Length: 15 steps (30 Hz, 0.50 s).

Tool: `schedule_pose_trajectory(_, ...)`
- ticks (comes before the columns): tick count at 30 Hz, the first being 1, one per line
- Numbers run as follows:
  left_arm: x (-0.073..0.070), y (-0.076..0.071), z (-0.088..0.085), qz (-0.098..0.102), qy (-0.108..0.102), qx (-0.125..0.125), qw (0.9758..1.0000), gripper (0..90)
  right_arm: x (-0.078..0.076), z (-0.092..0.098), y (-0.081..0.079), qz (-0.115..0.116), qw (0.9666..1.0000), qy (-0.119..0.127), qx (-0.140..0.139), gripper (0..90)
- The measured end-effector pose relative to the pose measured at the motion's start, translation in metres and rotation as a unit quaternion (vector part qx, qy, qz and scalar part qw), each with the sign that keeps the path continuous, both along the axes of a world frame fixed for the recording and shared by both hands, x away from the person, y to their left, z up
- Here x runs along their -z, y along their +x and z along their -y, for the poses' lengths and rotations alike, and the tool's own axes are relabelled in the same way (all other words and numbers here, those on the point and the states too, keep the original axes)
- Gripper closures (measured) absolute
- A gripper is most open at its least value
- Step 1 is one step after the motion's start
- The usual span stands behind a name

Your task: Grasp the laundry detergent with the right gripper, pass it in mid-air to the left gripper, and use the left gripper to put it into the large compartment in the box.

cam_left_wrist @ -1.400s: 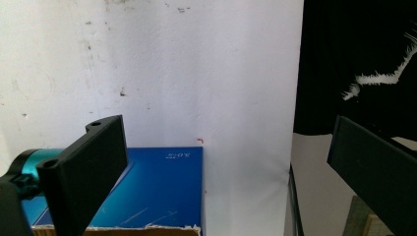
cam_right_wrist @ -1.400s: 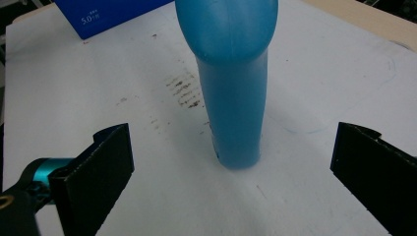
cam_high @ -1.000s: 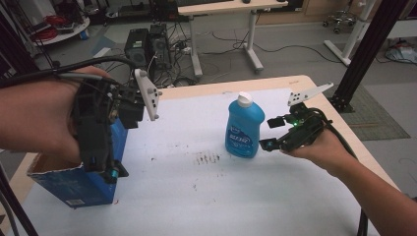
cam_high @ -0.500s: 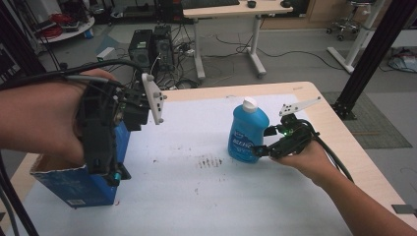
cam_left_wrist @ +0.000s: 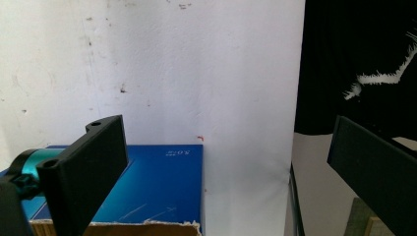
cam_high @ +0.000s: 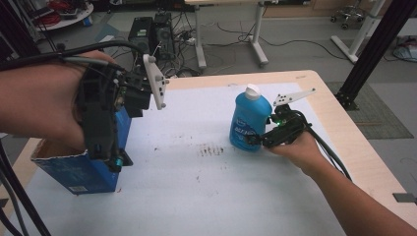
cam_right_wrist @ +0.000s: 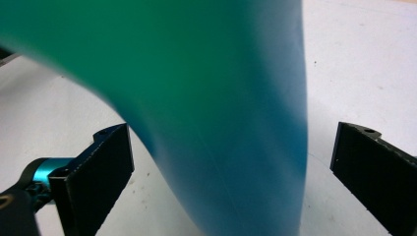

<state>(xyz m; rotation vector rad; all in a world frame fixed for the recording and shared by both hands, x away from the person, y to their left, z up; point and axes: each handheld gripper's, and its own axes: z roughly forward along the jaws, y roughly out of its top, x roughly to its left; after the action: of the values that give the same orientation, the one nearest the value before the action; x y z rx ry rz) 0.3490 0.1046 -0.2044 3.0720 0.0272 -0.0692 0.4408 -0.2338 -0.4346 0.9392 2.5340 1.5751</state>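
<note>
Right tongs flank the upright blue bottle, white-capped.

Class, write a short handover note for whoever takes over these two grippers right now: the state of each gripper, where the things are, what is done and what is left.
Right gripper: open, jaws on either side of the blue bottle low on its body, a gap showing on both sides, so no grip yet.
Left gripper: open, holding nothing, hanging over the blue box.
Bottle: upright on the white table cover, right of centre, white cap on.
Box: at the table's left edge, top torn open.
Done: right gripper lined up on the bottle.
Left: close on the bottle and lift; it probably goes to the box.
</note>
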Motion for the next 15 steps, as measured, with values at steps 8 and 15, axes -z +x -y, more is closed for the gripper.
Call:
schedule_pose_trajectory(8, -0.0003, -0.0003, -0.0005, 0.0, 0.0, 0.002, 1.0, 1.7, 0.0031, -0.002, 0.0018, 0.009, 0.9997, 0.017, 0.013, 1.9)
schedule_pose_trajectory(15, 0.0, 0.0001, -0.0034, 0.001, 0.002, -0.002, 1.0, 1.7, 0.0038, -0.0071, 0.001, 0.02, 0.9994, 0.027, 0.011, 2.0)
